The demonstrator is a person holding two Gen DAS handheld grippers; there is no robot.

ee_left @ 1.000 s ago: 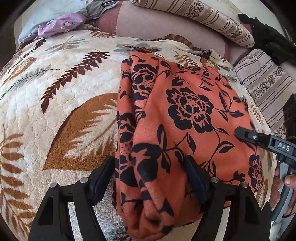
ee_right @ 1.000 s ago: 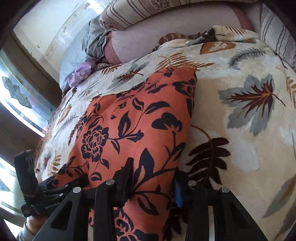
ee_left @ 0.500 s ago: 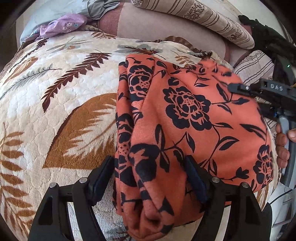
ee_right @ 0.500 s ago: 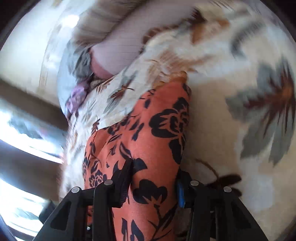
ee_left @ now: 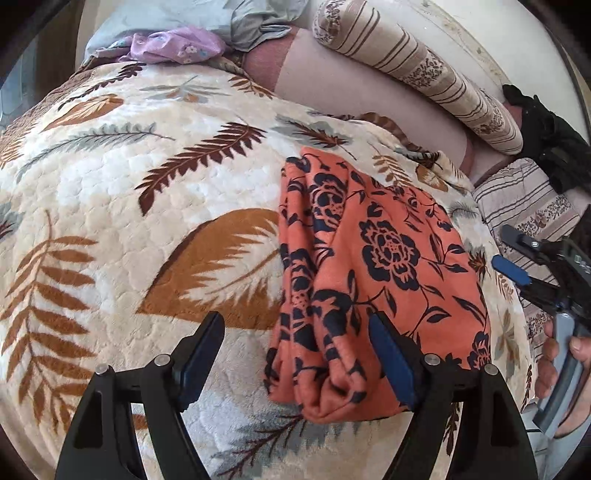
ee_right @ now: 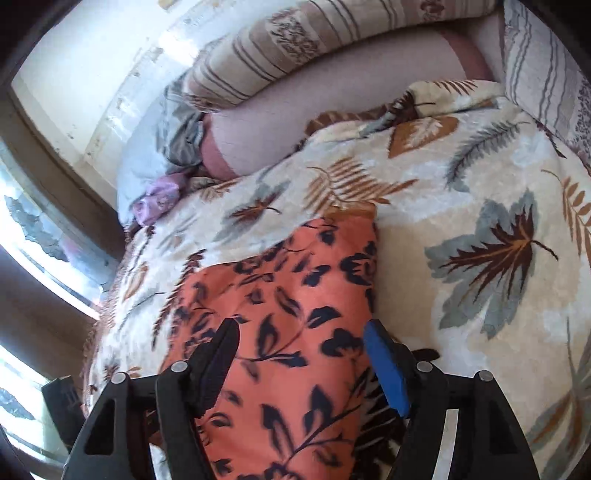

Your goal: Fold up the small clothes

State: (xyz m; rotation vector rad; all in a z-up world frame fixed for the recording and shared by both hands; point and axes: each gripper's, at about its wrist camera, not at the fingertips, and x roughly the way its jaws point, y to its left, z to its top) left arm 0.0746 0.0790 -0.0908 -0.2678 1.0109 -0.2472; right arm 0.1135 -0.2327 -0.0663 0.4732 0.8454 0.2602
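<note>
An orange garment with black flowers [ee_left: 373, 266] lies folded in a narrow stack on the leaf-print blanket [ee_left: 129, 221]. It also shows in the right wrist view [ee_right: 295, 295]. My left gripper [ee_left: 295, 339] is open and empty, its jaws spread over the garment's near left edge without touching it. My right gripper [ee_right: 299, 343] is open and hovers over the garment's other end. The right gripper also shows in the left wrist view [ee_left: 517, 258], held in a hand, off the garment's right side.
Striped bolsters [ee_left: 417, 70] and a pink cushion [ee_left: 332, 74] line the far side. A purple cloth [ee_left: 173, 46] and grey clothes [ee_left: 251, 22] lie at the far left. A black item [ee_left: 546, 133] sits at the far right. A window [ee_right: 33, 258] is on the left.
Both grippers have let go of the garment and opened. The garment, lifted by the right gripper half a second ago, now lies flat and folded. The left gripper has shifted left.
</note>
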